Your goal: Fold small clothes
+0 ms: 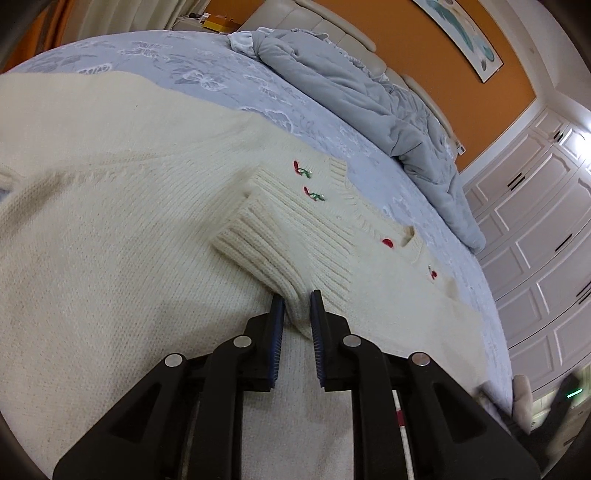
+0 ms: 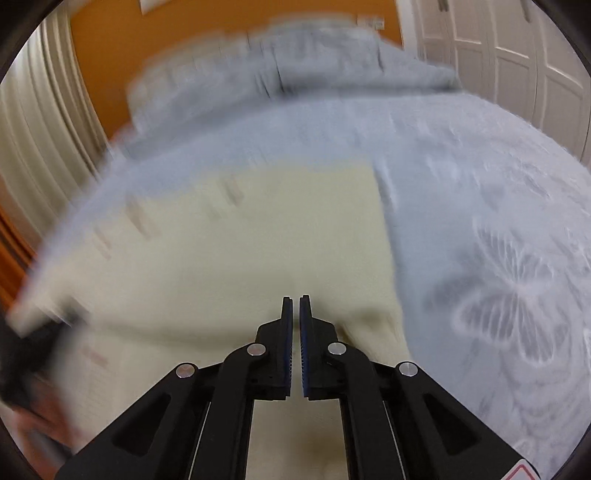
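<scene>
So the cream knit sweater (image 1: 110, 221) was spread out across a pale blue bedspread (image 1: 192, 74) with white butterfly patterns, and one ribbed sleeve cuff (image 1: 280, 251) had been laid back over the body of it, near some little red and green embroidered bits (image 1: 303, 170) and a red button (image 1: 387, 242) along the front. The left gripper (image 1: 297, 306) had its pads pinched on the near end of that sleeve, knit squeezed right between them. Around it there was a rumpled grey duvet (image 1: 369, 103) heaped at the far side against a beige padded headboard (image 1: 332, 33), an orange wall (image 1: 443, 66) with a framed picture (image 1: 461, 33) and white panelled wardrobe doors (image 1: 535, 221) off to the right. Nothing really sat in the way on the sweater itself. The right wrist view was heavily motion-blurred, but it showed the right gripper (image 2: 295, 306) closed up with nothing between its pads, over the plain cream side of the sweater (image 2: 258, 240), whose right edge lay against the bedspread (image 2: 480, 221), where one big butterfly print was clear. That view also caught pleated curtains (image 2: 48, 147) on the left, which the left view only hinted at, while the embroidery detail came out as smears there.
</scene>
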`<state>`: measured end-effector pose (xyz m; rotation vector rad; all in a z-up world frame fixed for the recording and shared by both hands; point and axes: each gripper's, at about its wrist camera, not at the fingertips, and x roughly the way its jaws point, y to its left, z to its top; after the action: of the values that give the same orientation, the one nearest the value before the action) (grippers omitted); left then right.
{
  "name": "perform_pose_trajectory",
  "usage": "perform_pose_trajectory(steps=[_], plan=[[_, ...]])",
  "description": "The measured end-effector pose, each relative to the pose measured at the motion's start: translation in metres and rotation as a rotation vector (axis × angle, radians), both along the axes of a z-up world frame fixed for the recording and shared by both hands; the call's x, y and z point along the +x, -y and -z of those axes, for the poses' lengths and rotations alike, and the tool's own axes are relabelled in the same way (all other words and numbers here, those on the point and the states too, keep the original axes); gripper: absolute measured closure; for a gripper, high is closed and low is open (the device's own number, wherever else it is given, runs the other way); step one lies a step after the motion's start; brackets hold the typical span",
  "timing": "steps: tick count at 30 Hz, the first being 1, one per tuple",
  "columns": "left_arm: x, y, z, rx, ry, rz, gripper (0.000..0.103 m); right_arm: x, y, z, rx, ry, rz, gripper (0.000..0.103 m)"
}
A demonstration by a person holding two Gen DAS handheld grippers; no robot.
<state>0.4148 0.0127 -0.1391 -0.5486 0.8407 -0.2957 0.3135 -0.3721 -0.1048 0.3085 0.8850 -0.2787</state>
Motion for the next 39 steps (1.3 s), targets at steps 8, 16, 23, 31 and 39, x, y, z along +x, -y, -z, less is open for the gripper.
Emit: perform_pose_trajectory(steps=[8, 16, 23, 31, 39], plan=[[-0.058, -0.088, -0.046, 0.005, 0.03, -0.201, 0.023, -0.068, -0.023, -0.031, -0.001, 0.051, -0.047, 0.098], [-0.042, -0.329, -0.036, 0.041, -0.198, -0.773, 0.015, -0.115, -0.051, 0.0, -0.002, 0.015, -0.103, 0.094], [-0.007, -0.36, -0.02, -0.06, -0.267, -0.806, 0.093, -0.119, -0.045, 0.004, 0.063, 0.048, -0.095, 0.094], [0.011, -0.174, -0.186, 0.192, 0.207, -0.326, 0.094, -0.119, -0.05, 0.003, 0.035, 0.048, -0.089, 0.095], [-0.006, 0.054, -0.153, 0.114, 0.126, 0.132, 0.083, -0.121, -0.043, 0.003, 0.08, 0.059, -0.088, 0.095]])
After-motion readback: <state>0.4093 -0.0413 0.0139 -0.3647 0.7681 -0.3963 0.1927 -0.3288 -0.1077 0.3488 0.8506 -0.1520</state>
